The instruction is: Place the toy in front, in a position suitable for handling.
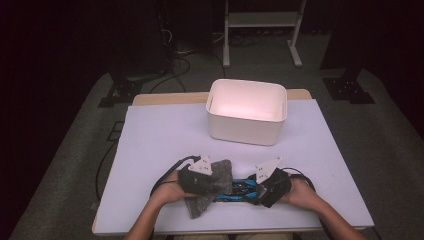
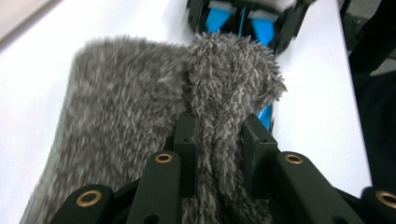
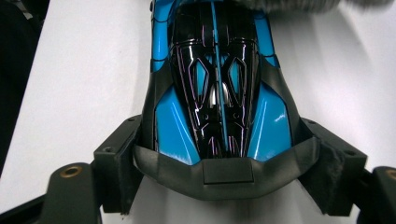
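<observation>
A grey fluffy cloth lies near the front edge of the white surface, just left of centre, with one fold bunched up between the jaws of the left tool, which are closed onto that fold. Touching the cloth's right side is a blue and black toy car, and the right tool grips it across the body at one end, jaws pressed against both flanks.

The cloth looks soft, light and limp; it will sag and drag wherever it is not held, so a pinch on a thick fold, as here, seems the safest hold. The car looks like hard glossy plastic, stiff and probably light but slippery, so a grip across the widest part of the shell should hold better than one on the tapered nose.

A white tub stands well apart toward the back of the surface, open and apparently empty. Nothing lies between it and the two things, though the cloth overlapping the car could snag when either is lifted
</observation>
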Motion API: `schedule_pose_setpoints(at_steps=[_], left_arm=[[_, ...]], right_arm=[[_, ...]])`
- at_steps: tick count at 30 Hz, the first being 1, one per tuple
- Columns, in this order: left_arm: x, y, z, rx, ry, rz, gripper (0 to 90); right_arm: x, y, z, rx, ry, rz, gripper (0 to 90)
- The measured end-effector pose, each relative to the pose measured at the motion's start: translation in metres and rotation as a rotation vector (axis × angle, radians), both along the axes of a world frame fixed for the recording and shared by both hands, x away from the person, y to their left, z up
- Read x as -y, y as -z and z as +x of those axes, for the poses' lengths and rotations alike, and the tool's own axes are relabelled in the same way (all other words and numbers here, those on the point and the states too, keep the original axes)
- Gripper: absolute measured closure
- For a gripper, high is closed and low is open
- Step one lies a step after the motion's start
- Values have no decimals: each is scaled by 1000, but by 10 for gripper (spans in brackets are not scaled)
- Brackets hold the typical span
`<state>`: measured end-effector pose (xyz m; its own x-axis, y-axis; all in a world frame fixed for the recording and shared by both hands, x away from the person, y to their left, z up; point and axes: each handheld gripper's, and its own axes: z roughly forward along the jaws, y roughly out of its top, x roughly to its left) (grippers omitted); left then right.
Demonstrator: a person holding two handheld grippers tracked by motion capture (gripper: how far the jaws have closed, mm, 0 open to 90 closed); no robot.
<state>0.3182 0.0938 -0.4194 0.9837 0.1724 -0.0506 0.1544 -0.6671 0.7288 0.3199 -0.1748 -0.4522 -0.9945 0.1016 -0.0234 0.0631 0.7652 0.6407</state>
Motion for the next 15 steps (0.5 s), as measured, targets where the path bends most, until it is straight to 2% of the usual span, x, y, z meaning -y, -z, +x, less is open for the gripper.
schedule_pose_setpoints(at_steps=[3,5,7,12,15], left_arm=[[5,-1,0,13,12,15,721],[6,1,1,5,11,19,721],[2,2,1,-2,5,12,721],[-16,5,1,4,-8,58,718],[-23,6,1,-7,-32,51,717]], right_arm=[[-5,0,3,-10,-10,-3,229],[-10,1,3,-21,-3,13,229],[-10,2,3,-20,-1,15,229],[-9,2,1,-9,8,16,228],[-8,3,0,-4,12,26,228]])
